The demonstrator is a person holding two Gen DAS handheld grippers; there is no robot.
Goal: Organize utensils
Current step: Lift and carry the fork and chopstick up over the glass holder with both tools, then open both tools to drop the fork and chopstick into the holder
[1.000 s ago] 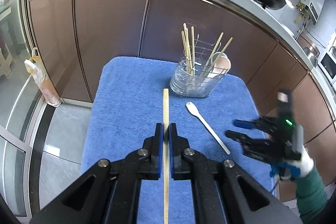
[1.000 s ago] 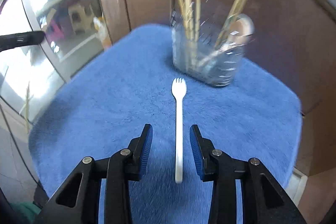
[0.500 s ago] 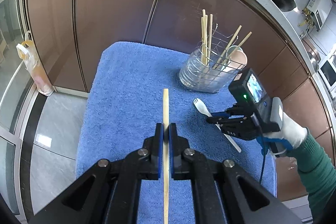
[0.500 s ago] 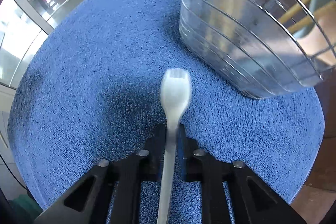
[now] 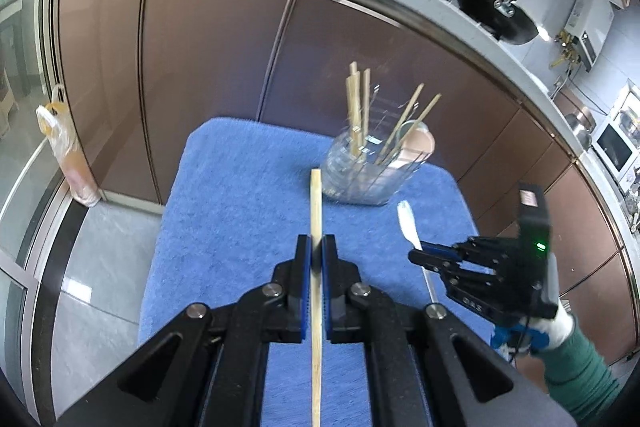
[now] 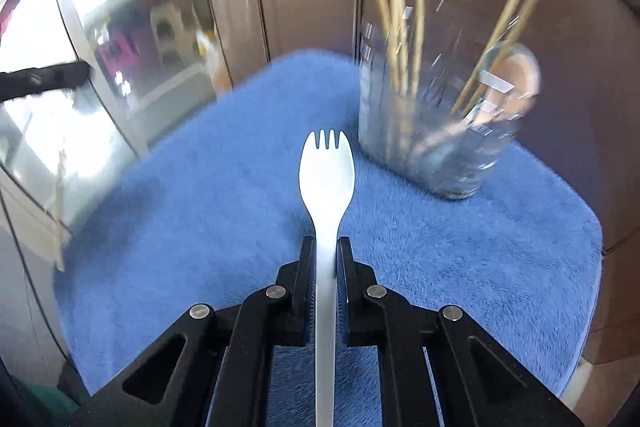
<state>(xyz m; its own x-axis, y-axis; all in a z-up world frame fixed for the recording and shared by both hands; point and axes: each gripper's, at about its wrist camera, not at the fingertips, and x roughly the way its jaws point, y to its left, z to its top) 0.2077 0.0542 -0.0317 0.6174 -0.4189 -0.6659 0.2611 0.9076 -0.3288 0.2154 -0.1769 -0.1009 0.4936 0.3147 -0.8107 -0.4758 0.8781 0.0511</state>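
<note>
Right gripper (image 6: 326, 259) clamped on white spork (image 6: 327, 171), long axis along the fingers, tines forward, holder (image 6: 432, 143) ahead and to the right on blue towel (image 6: 200, 207); left gripper (image 5: 316, 255) clamped on chopstick (image 5: 316, 203), farther back.

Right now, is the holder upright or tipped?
Upright: the holder stands on its base on the towel, chopsticks poking up from it.

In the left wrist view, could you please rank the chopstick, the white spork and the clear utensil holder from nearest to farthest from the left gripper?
1. Chopstick: clamped between the jaws of the left gripper.
2. White spork: to the right, held in the right gripper.
3. Clear utensil holder: farthest, standing at the back right of the blue towel.
</note>
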